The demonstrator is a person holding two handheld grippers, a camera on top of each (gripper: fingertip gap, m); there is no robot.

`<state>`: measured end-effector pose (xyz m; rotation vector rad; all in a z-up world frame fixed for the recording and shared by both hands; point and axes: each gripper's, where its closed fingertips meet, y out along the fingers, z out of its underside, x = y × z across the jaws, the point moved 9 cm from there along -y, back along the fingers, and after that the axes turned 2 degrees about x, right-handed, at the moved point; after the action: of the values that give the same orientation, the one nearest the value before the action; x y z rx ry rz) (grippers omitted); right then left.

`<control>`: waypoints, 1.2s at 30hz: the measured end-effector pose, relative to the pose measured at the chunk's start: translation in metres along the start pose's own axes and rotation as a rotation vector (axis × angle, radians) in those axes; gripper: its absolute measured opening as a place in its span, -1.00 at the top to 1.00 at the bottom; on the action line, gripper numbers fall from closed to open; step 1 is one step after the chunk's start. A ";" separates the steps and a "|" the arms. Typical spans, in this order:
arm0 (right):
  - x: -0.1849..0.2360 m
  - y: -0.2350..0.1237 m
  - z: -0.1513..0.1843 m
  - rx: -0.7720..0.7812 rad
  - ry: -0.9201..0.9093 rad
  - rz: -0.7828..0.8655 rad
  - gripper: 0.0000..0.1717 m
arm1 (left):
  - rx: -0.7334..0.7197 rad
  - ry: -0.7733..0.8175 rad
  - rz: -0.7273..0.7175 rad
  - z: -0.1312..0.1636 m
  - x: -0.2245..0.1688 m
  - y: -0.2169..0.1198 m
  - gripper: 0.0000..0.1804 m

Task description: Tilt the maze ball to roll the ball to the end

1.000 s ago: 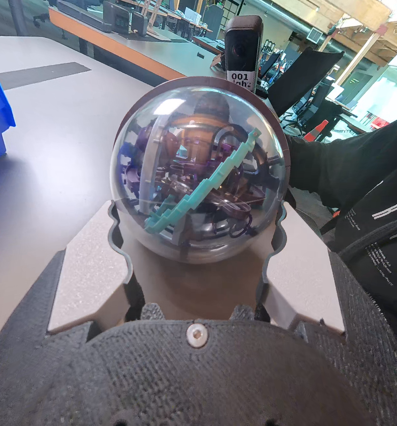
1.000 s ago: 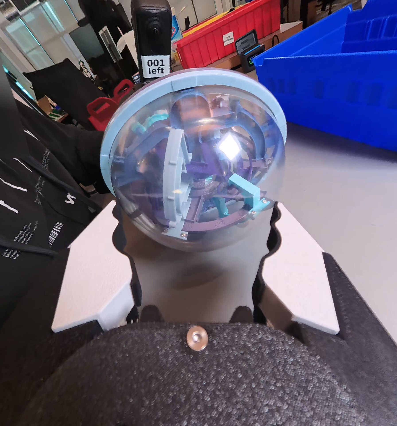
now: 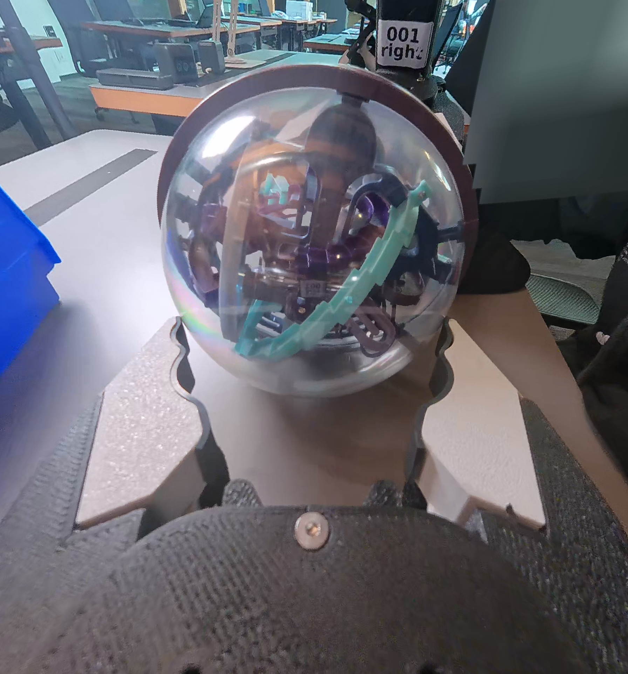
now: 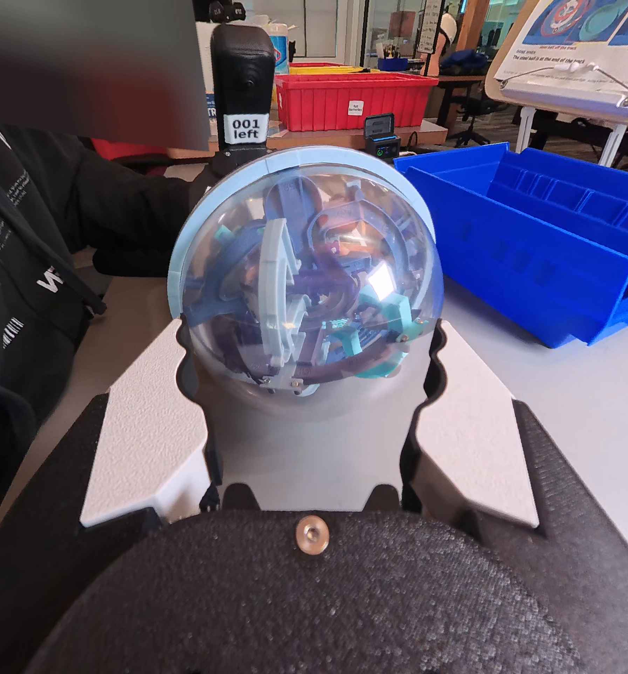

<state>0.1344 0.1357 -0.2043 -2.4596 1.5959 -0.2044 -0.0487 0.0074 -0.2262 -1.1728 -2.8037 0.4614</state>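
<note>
1. Compared with a second ago, the maze ball (image 3: 316, 233) shows more upright in the left wrist view: its dark seam ring (image 3: 181, 146) now arcs higher and the teal stepped track (image 3: 327, 321) runs steeper.
2. In the right wrist view the pale-blue ring (image 4: 196, 233) sits more to the left than before, and the blue bin (image 4: 524, 255) has dropped lower in the picture.
3. The ball is carried between both tools above the counter (image 3: 104, 255), one on each side.
4. The left hand-held gripper (image 3: 314, 321) is spread wide, its fingertips (image 3: 176, 324) against the clear shell.
5. The right hand-held gripper (image 4: 310, 321) is likewise wide, fingertips (image 4: 438, 328) against the shell.
6. Around: a red bin (image 4: 352, 102), a black sleeve (image 4: 123, 219), an office chair (image 3: 560, 299). The ball hides most of the opposite gripper.
</note>
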 end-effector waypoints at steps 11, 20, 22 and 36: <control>-0.009 0.003 -0.007 0.021 0.104 -0.034 -0.48 | 0.027 -0.134 0.038 0.002 0.005 0.001 -0.46; -0.018 0.008 -0.013 0.052 0.216 -0.054 -0.48 | 0.030 -0.270 0.095 0.005 0.013 0.000 -0.46; -0.020 0.009 -0.014 0.053 0.234 -0.056 -0.48 | 0.030 -0.293 0.106 0.006 0.014 0.000 -0.46; -0.024 0.012 -0.015 0.048 0.298 -0.061 -0.47 | 0.025 -0.359 0.135 0.007 0.018 -0.001 -0.45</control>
<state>0.1111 0.1516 -0.1930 -2.5358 1.6012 -0.6386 -0.0635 0.0179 -0.2340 -1.4061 -3.0074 0.7883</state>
